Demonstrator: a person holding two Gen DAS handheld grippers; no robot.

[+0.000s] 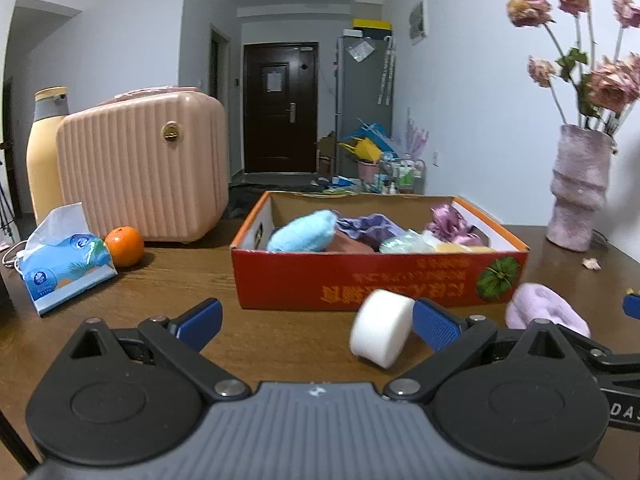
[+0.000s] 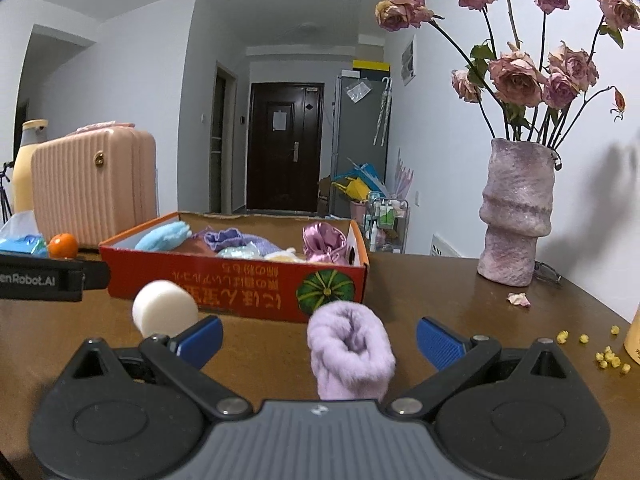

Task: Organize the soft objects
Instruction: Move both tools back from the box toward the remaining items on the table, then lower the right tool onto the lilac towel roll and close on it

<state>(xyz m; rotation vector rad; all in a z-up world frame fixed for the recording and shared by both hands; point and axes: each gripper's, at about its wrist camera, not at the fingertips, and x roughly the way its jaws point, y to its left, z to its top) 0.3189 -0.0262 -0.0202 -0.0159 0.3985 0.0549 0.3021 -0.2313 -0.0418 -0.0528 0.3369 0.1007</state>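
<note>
Hovering low over the surface (image 2: 440,300), both grippers are gaping wide and holding nothing. The right gripper (image 2: 318,338) is straddling a lilac fuzzy roll (image 2: 350,354), while the left gripper (image 1: 316,322) has a white sponge puck (image 1: 382,328) just inside its right finger. Both are lying before the red box (image 1: 360,276). Closing off-centre on the puck risks squirting it sideways.

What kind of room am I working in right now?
Most likely a lived-in apartment: a wooden table facing a hallway with a dark entry door, a refrigerator beside it, and a vase of dried roses.
</note>
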